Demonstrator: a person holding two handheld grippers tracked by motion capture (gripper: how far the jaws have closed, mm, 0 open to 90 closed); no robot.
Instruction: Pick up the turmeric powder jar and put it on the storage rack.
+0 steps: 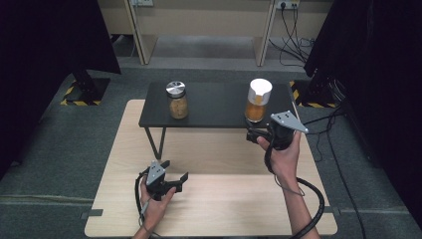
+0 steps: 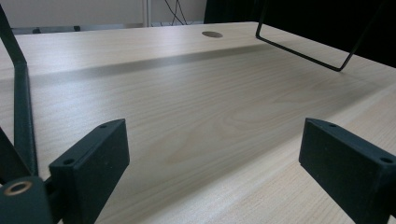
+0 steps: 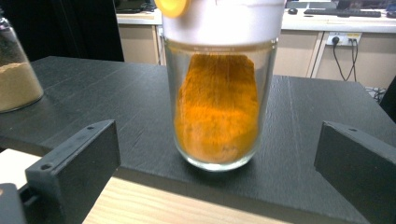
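A glass jar of orange powder (image 1: 258, 101) with a white lid stands upright near the front right edge of a low black shelf (image 1: 214, 105). In the right gripper view the same orange jar (image 3: 217, 107) stands just ahead, between the two jaws. My right gripper (image 1: 255, 134) is open, just in front of that jar and apart from it. A second jar (image 1: 177, 100) with beige powder and a metal lid stands on the shelf's left part, seen also as the beige jar (image 3: 16, 70). My left gripper (image 1: 175, 177) is open, low over the wooden table (image 1: 214, 199), holding nothing.
The black shelf stands on thin wire legs (image 2: 303, 51) on the light wooden table (image 2: 196, 112). Black screens stand at both sides, with cables (image 1: 293, 45) on the grey floor behind. A round cable hole (image 2: 212, 34) is in the tabletop.
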